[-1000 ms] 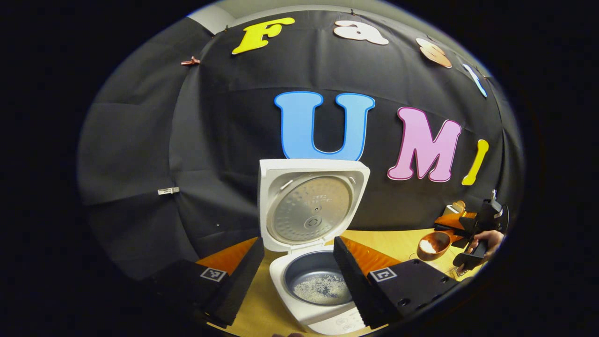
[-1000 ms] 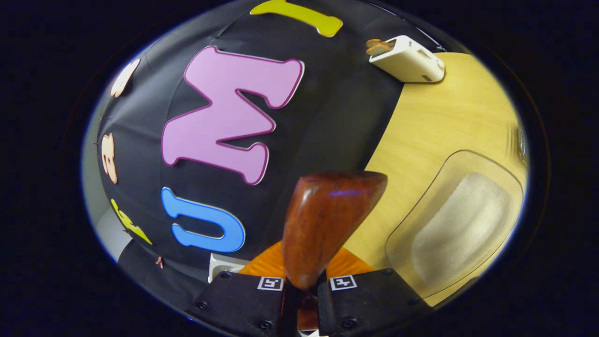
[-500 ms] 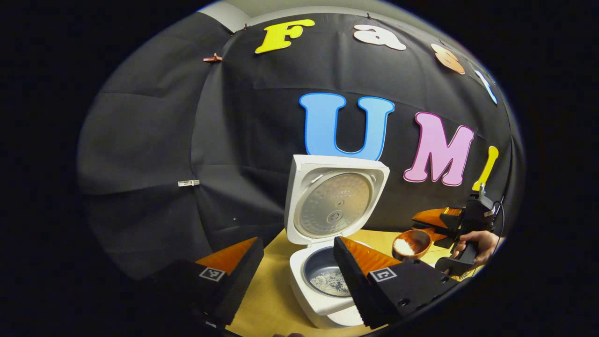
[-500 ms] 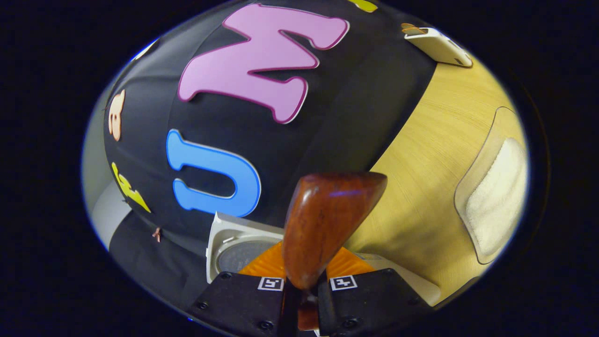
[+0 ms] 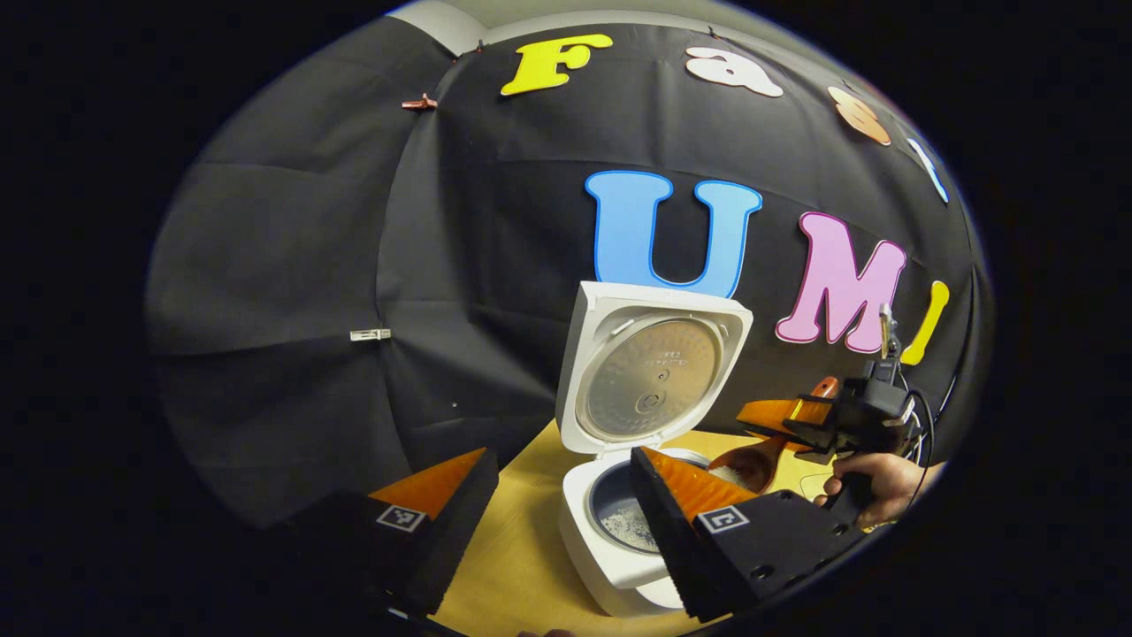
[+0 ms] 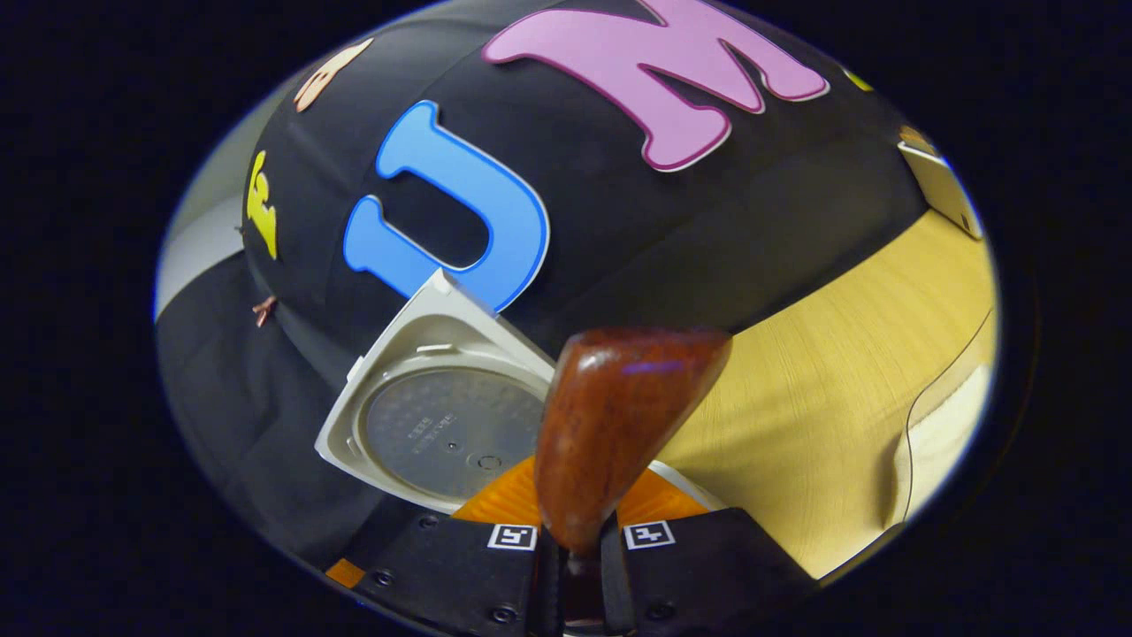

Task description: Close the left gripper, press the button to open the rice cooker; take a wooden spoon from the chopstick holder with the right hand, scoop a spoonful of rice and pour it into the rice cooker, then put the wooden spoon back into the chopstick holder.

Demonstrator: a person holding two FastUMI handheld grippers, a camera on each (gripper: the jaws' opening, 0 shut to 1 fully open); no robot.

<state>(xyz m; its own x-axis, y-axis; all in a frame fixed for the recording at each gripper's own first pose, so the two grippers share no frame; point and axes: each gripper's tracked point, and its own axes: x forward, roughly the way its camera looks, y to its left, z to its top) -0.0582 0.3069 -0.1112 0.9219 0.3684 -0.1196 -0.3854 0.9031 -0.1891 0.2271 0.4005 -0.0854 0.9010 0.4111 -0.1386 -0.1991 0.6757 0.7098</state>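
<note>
Wooden spoon (image 6: 619,425), clamped in the right tongs (image 6: 579,540), has swung beside the cooker (image 5: 619,548) (lid up). Pouring seems imminent; left tongs (image 5: 566,495) gape wide.

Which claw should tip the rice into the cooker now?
The right claw. It grips the wooden spoon, whose rice-filled bowl is beside the open cooker. The left claw is open and holds nothing.

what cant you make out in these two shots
- Left gripper view: the left claw's right finger hides part of the cooker pot and most of the spoon bowl, so any pouring is unclear.
- Right gripper view: the spoon's back hides its load and the pot.
</note>
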